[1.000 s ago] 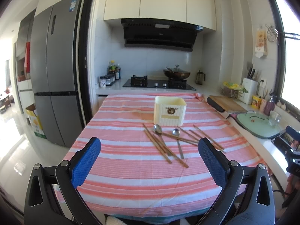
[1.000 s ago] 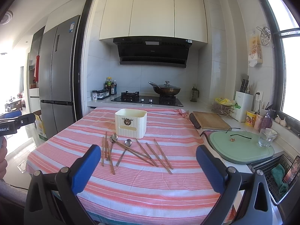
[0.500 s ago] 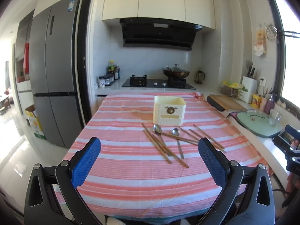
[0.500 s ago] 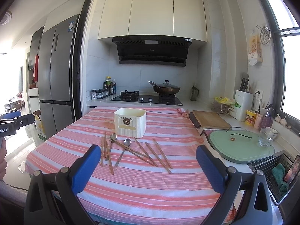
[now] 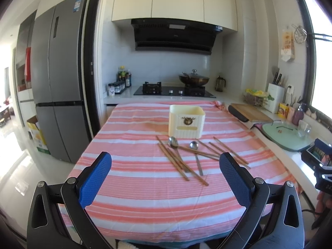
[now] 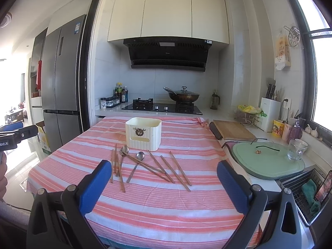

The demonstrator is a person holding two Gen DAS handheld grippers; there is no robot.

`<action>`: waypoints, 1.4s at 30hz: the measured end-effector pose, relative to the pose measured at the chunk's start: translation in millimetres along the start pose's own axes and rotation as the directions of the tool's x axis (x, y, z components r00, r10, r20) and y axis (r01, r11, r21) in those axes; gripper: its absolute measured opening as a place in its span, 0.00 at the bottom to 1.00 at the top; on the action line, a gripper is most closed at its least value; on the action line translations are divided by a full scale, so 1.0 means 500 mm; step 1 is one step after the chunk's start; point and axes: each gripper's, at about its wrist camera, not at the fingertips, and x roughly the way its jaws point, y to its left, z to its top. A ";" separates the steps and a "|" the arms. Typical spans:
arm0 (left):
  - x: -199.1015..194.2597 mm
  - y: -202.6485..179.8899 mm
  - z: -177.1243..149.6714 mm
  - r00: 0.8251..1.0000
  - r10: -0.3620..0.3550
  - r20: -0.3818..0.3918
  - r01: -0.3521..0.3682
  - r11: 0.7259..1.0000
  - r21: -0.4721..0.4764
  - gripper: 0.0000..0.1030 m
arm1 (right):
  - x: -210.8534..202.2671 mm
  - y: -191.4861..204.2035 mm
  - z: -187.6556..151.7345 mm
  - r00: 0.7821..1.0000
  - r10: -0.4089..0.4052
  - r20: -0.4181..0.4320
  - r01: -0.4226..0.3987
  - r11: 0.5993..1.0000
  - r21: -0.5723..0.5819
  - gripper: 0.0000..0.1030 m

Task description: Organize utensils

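Note:
A cream utensil holder (image 5: 186, 122) (image 6: 143, 133) stands upright on the pink-and-white striped tablecloth (image 5: 145, 197) (image 6: 166, 207). In front of it lie several wooden chopsticks (image 5: 182, 167) (image 6: 179, 171) and two metal spoons (image 5: 173, 143) (image 6: 138, 158), scattered and partly crossed. My left gripper (image 5: 166, 179) hovers open over the near table edge, well short of the utensils. My right gripper (image 6: 164, 183) is open too, equally far back, with nothing between its fingers.
A counter runs along the right with a green board (image 6: 267, 161), a glass (image 6: 295, 150), a wooden cutting board (image 6: 233, 132) and a knife block (image 6: 269, 113). Behind the table are a stove with a wok (image 6: 183, 97) and a grey fridge (image 5: 56, 103) at left.
Both views have shifted very slightly; the utensils and holder lie where they were, and both grippers remain open.

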 end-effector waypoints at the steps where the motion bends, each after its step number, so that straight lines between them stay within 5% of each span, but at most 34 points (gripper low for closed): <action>1: 0.001 0.001 0.001 1.000 0.000 -0.001 0.000 1.000 0.000 1.00 | 0.002 0.000 -0.001 1.000 0.001 -0.002 -0.001 1.000 0.001 1.00; 18: 0.054 0.008 0.000 0.998 0.036 -0.056 -0.035 0.999 0.005 1.00 | 0.042 -0.014 -0.010 0.999 0.007 -0.031 -0.007 1.000 0.016 1.00; 29: 0.177 0.022 0.003 0.988 0.037 -0.153 -0.039 0.999 -0.006 1.00 | 0.109 -0.031 -0.016 0.998 0.014 -0.065 -0.013 1.000 0.015 1.00; 36: 0.322 0.009 -0.017 0.966 0.032 -0.256 -0.038 0.999 -0.015 1.00 | 0.182 -0.074 -0.041 0.992 -0.030 -0.121 0.033 0.999 0.027 1.00; 42: 0.480 0.004 -0.052 0.927 0.053 -0.371 -0.072 0.997 -0.038 1.00 | 0.243 -0.107 -0.064 0.982 -0.047 -0.183 0.057 0.997 0.050 1.00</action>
